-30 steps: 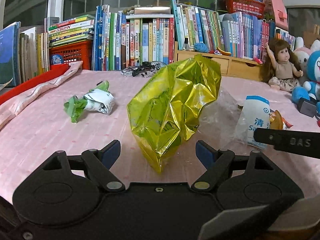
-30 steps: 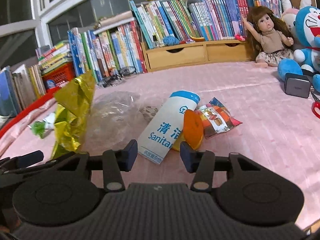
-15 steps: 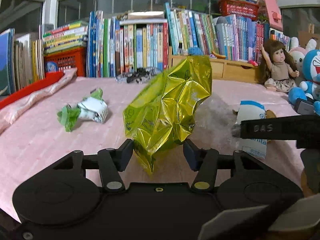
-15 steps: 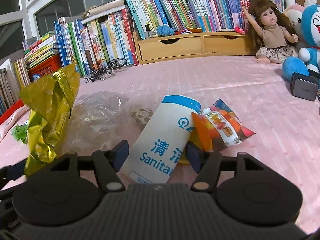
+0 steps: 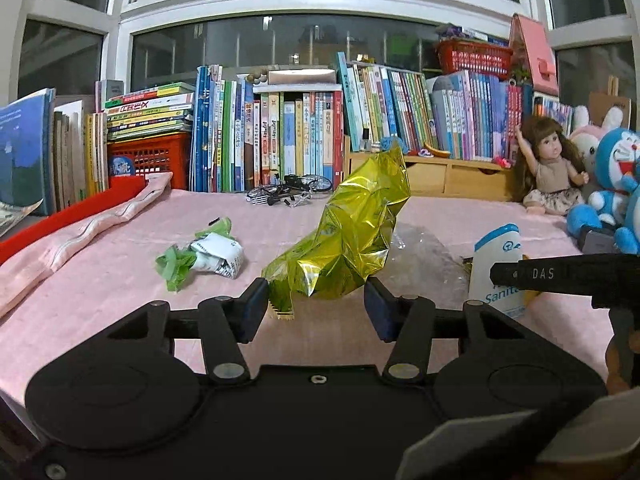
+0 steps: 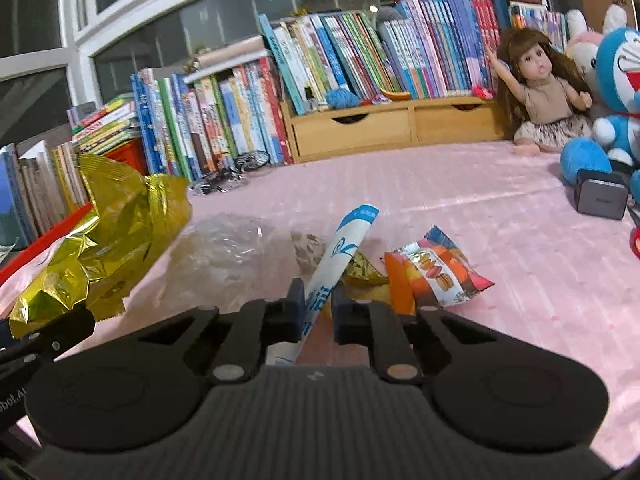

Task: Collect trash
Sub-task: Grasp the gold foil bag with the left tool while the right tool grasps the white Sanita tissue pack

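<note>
A crumpled gold foil bag (image 5: 344,236) sits between the fingers of my left gripper (image 5: 316,306). Both fingers press on its lower end, and it leans up and to the right. It also shows at the left of the right wrist view, gold foil bag (image 6: 108,232). My right gripper (image 6: 318,306) is shut on the near end of a white-and-blue wipes packet (image 6: 352,236), turned on edge. Loose on the pink cloth (image 6: 500,208) lie an orange snack wrapper (image 6: 436,272), a clear plastic bag (image 6: 228,248) and a green-and-white crumpled wrapper (image 5: 208,258).
Rows of books (image 5: 280,136) and a wooden drawer unit (image 6: 392,128) line the back. A doll (image 6: 544,92), a blue plush toy (image 6: 616,92) and a grey box (image 6: 600,196) stand at the right. A small bicycle model (image 5: 288,196) and a red tray with folded cloth (image 5: 92,216) are at the left.
My left fingers have closed in on the gold bag, which now leans over. My right gripper has shut on the wipes packet and turned it on edge.
</note>
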{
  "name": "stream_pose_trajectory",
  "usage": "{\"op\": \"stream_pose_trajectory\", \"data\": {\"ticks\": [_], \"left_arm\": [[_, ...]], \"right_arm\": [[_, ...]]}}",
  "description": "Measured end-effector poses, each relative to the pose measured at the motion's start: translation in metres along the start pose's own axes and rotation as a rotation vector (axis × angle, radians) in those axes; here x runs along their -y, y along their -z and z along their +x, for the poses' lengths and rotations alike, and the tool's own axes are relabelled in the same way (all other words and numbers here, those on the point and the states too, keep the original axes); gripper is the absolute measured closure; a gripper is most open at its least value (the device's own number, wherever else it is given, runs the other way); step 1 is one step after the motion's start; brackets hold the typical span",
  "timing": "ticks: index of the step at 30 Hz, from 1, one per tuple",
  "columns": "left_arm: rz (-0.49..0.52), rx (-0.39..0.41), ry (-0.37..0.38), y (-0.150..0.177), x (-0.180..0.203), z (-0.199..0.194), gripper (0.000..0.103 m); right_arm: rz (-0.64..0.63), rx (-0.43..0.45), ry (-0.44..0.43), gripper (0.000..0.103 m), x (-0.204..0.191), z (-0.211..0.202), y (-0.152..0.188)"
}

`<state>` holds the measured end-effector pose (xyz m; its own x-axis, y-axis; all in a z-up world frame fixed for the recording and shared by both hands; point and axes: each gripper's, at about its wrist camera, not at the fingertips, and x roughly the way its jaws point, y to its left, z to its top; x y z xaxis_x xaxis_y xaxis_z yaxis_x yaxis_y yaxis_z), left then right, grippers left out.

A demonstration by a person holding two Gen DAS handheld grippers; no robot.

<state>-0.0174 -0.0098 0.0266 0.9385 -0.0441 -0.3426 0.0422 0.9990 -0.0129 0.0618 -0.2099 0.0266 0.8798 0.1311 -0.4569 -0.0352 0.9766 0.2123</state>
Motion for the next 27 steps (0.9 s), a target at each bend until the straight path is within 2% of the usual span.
{"op": "stream_pose_trajectory", "data": {"ticks": [4, 5, 6, 8, 10, 13, 21, 23, 24, 25, 26, 27], "left_arm": [[0.011, -0.001, 0.004, 0.009, -0.002, -0.013, 0.045], [0.018, -0.004, -0.003, 0.012, -0.002, -0.013, 0.034], [0.028, -0.011, -0.009, 0.015, -0.001, -0.012, 0.028], [0.04, -0.024, -0.019, 0.018, 0.0, -0.009, 0.027], [0.057, -0.018, -0.022, 0.021, 0.002, -0.006, 0.021], [0.125, -0.007, -0.03, 0.025, 0.011, -0.001, 0.019], [0.261, 0.079, 0.001, 0.029, 0.043, -0.006, 0.014], [0.271, 0.099, 0.012, 0.03, 0.046, -0.005, 0.013], [0.273, 0.088, 0.007, 0.031, 0.048, -0.002, 0.014], [0.27, 0.071, 0.007, 0.031, 0.048, 0.003, 0.015], [0.263, 0.049, 0.013, 0.031, 0.048, 0.009, 0.026], [0.249, 0.015, 0.023, 0.031, 0.046, 0.015, 0.048]], "right_arm": [[-0.053, 0.007, -0.01, 0.086, -0.005, -0.013, 0.004], [-0.058, 0.003, -0.007, 0.085, -0.005, -0.014, 0.005], [-0.064, 0.001, 0.0, 0.08, -0.006, -0.013, 0.006], [-0.075, -0.007, 0.011, 0.077, -0.006, -0.01, 0.009], [-0.066, -0.021, 0.009, 0.064, -0.004, -0.006, 0.011], [-0.067, -0.036, 0.016, 0.06, -0.004, 0.001, 0.014], [-0.06, -0.064, -0.015, 0.059, -0.007, 0.014, 0.02], [-0.057, -0.066, -0.022, 0.075, -0.007, 0.014, 0.021], [-0.055, -0.063, -0.023, 0.082, -0.007, 0.013, 0.022], [-0.054, -0.055, -0.027, 0.086, -0.008, 0.012, 0.022], [-0.055, -0.045, -0.028, 0.087, -0.008, 0.009, 0.022], [-0.058, -0.035, -0.028, 0.089, -0.009, 0.007, 0.022]]}}
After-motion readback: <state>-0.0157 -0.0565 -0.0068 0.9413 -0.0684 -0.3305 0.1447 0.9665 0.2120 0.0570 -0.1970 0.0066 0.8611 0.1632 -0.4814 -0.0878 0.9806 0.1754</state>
